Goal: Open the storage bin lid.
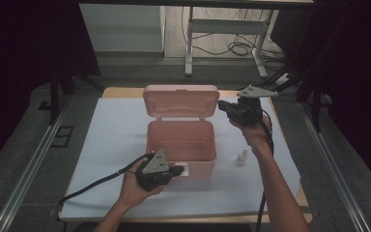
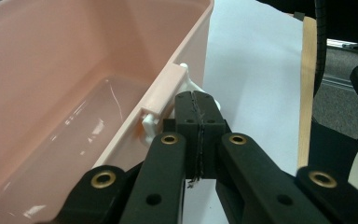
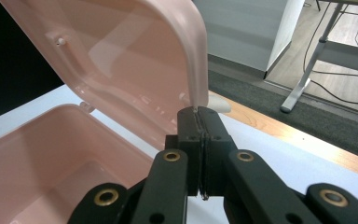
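Left gripper view: the jaws of the left gripper [image 2: 197, 100] are pressed together with nothing between them, their tips right at the white latch [image 2: 186, 88] on the front wall of the pink box [image 2: 74, 70]; whether they touch it I cannot tell. The box is open, its glossy inside bare.

In the right gripper view the right gripper [image 3: 198, 112] has its jaws together too, empty, with the tips just under the edge of the raised lid [image 3: 121, 60], at or very near its rim. The lid stands tilted back over the box opening.

From the high view, the box [image 1: 181, 145] sits mid-surface on a white sheet [image 1: 111, 140] that covers the surface. The left gripper [image 1: 176, 170] is at the box's near front wall, held in the left hand [image 1: 135, 186]. The right gripper [image 1: 221, 105] is at the lid's right end, held in the right hand [image 1: 253, 133]. A small white bottle [image 1: 242, 157] stands on the sheet right of the box, near it but apart.
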{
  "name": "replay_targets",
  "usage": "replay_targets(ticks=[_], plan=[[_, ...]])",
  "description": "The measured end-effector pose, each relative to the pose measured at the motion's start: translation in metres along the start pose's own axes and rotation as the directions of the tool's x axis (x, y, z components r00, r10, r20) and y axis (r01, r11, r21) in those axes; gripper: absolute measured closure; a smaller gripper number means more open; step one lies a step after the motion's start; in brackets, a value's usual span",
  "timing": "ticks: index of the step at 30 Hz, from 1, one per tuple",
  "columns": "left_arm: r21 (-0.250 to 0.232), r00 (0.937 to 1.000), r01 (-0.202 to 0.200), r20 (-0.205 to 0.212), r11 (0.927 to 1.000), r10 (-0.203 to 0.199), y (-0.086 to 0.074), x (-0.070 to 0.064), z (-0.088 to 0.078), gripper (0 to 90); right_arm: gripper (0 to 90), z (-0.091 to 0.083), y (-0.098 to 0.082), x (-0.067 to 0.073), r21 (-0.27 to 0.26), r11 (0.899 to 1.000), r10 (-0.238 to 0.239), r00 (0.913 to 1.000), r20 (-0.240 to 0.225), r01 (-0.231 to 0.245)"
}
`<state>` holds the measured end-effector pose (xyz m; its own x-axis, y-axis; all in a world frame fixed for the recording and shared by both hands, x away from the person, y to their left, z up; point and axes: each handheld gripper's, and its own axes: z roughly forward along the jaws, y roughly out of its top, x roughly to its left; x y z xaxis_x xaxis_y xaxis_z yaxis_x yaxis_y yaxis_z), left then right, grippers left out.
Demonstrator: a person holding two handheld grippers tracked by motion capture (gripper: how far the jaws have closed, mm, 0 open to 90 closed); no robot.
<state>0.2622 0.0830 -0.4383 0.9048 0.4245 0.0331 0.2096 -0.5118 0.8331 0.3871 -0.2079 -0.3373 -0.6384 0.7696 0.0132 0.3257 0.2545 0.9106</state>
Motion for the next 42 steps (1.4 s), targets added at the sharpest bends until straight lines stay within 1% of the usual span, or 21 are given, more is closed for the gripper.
replay_targets(ticks=[9, 14, 16, 23, 27, 42], plan=[[-0.004, 1.0000, 0.001, 0.001, 1.0000, -0.001, 0.000, 0.000, 0.000, 90.0, 88.0, 0.011, -0.002, -0.006, 0.021, 1.000, 0.017, 0.9998, 0.006, -0.017], [-0.003, 1.0000, 0.001, 0.000, 1.0000, -0.001, 0.000, 0.000, 0.000, 90.0, 87.9, 0.016, -0.004, -0.012, 0.035, 0.999, 0.035, 0.9993, 0.016, -0.035], [0.000, 1.0000, -0.003, 0.000, 1.0000, 0.003, 0.000, 0.000, 0.000, 90.0, 87.8, 0.019, -0.005, -0.013, 0.042, 0.999, 0.034, 0.9992, 0.019, -0.035], [-0.002, 1.0000, 0.000, 0.001, 1.0000, 0.000, -0.001, 0.000, 0.000, 90.0, 87.4, 0.023, -0.007, -0.012, 0.044, 0.998, 0.034, 0.9994, 0.011, -0.035], [-0.002, 1.0000, 0.000, 0.000, 1.0000, 0.000, -0.001, 0.000, 0.000, 90.0, 87.3, 0.026, -0.009, -0.010, 0.057, 0.998, 0.029, 0.9995, 0.009, -0.029], [-0.001, 1.0000, 0.000, 0.000, 1.0000, 0.000, -0.001, 0.000, 0.000, 90.0, 87.3, 0.030, -0.019, -0.014, 0.076, 0.996, 0.040, 0.9992, 0.011, -0.040]])
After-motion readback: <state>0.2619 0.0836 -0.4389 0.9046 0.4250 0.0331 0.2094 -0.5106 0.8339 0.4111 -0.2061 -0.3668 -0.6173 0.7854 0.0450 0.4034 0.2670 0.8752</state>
